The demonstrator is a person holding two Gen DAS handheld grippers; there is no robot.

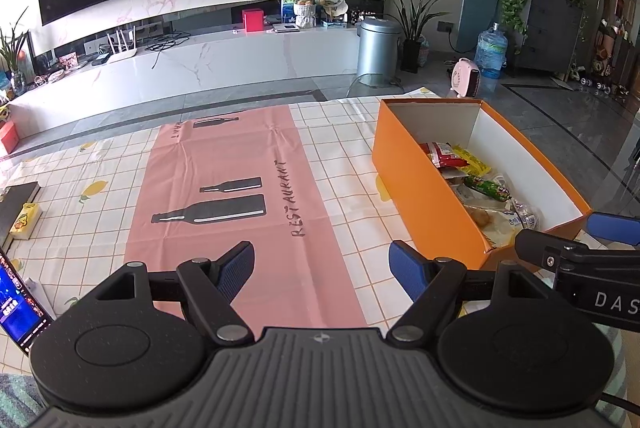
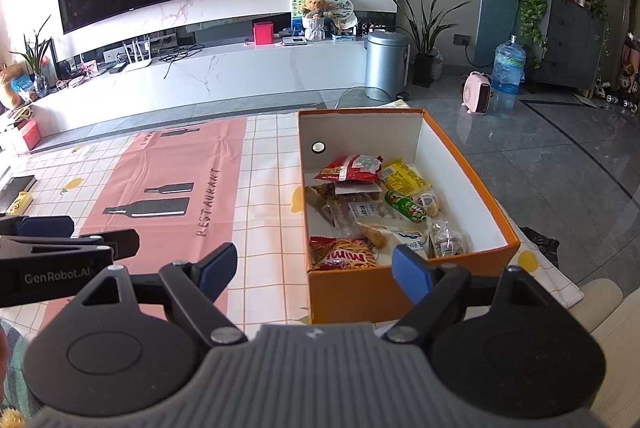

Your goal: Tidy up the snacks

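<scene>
Orange box (image 2: 380,292) on the checked-cloth desk (image 2: 272,228), snack packets (image 2: 354,167) piled inside it, left gripper (image 1: 322,264) left of the box, fingers wide and empty, right gripper (image 2: 314,268) before the box's near wall, fingers wide, holding nothing

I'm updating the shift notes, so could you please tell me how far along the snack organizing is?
Done: the snacks all lie in the orange box, and none shows on the checked cloth. In hand: nothing; the left gripper and right gripper are both open and empty. Left: seemingly little, though the packets lie loosely piled.
</scene>
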